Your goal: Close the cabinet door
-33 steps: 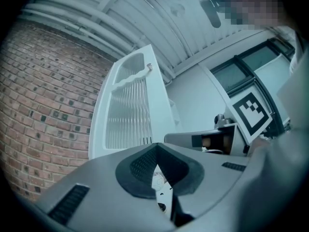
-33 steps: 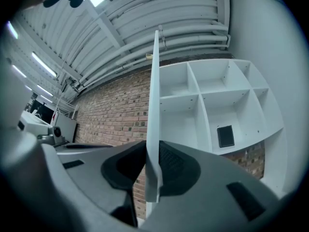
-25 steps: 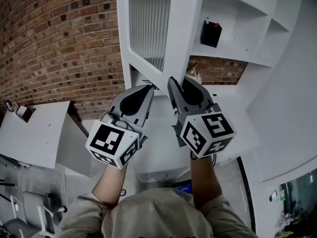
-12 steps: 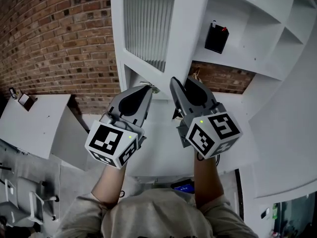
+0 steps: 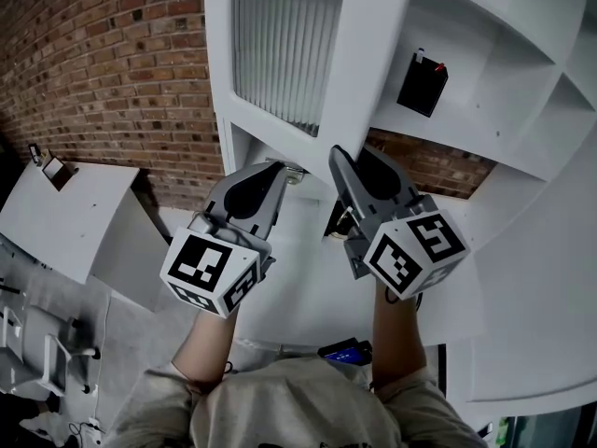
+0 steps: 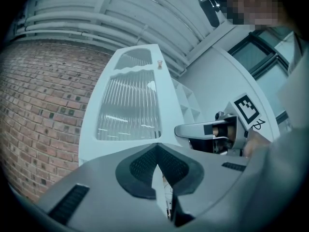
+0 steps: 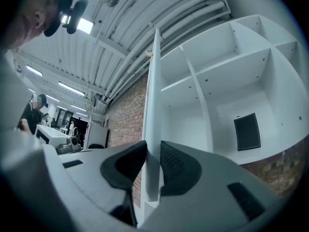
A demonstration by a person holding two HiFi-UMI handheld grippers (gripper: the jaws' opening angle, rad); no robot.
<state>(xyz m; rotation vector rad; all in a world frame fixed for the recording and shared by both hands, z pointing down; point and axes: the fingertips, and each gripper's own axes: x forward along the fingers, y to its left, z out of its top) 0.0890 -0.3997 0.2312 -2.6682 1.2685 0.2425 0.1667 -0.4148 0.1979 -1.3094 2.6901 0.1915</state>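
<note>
The white cabinet door (image 5: 280,45) with its ribbed glass pane stands open in front of the shelves (image 5: 504,63). My left gripper (image 5: 280,168) is on the door's outer side, jaws shut at the small metal handle (image 5: 295,171) low on the door. In the left gripper view the pads meet just under the door (image 6: 128,110). My right gripper (image 5: 338,152) straddles the door's free edge (image 7: 153,105). Its jaws have just been opening, and the pads still lie against both faces of the edge.
A black box (image 5: 422,84) hangs on the back of a shelf compartment. A brick wall (image 5: 112,82) runs behind and to the left. White slanted panels (image 5: 65,213) stand at the lower left. A person (image 7: 34,108) stands far off in the background.
Both grippers have travelled together with the door, which has swung round. In the head view the shelves and black box have shifted right and the door pane looks larger.
</note>
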